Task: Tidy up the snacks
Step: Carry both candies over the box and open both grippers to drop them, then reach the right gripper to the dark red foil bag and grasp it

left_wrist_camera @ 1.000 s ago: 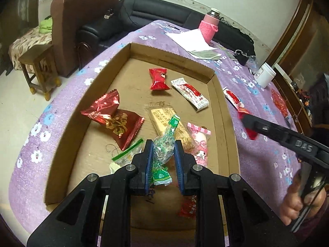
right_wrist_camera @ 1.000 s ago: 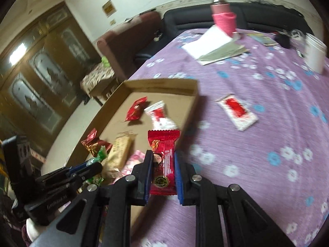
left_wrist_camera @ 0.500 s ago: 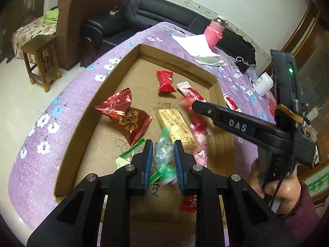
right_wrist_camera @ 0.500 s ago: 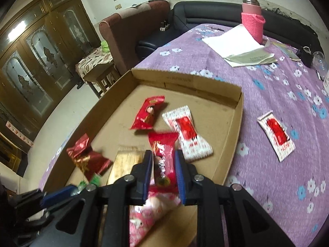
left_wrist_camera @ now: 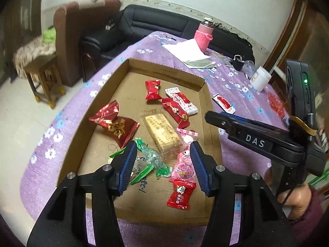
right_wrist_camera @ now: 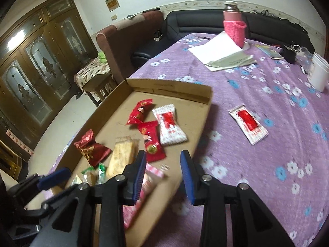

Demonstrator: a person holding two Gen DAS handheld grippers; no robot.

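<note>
green-wrapped candy (left_wrist_camera: pixel 151 158) lies on the floor of the cardboard tray (left_wrist_camera: pixel 115 76), under and between the pads of the left tool (left_wrist_camera: pixel 163 167), nearer its left pad, not pinched. dark red snack packet (right_wrist_camera: pixel 151 144) lies flat in the tray just ahead of the right tool (right_wrist_camera: pixel 163 173), its near end beside the left pad, overlapping the white-and-red packet (right_wrist_camera: pixel 169 124). pink packet (left_wrist_camera: pixel 184 160) and biscuit bar (left_wrist_camera: pixel 162 133) sit close alongside; small red candy (left_wrist_camera: pixel 181 193) lies near the tray's front wall.

tray's left half is mostly bare cardboard. one more white-and-red packet (right_wrist_camera: pixel 247 124) lies outside on the purple worktop (right_wrist_camera: pixel 267 164), with open cloth all round it. right tool hangs over the tray's right wall.

left tool: jaws opening, gripping nothing. right tool: jaws opening, narrower gap, nothing between the pads.
</note>
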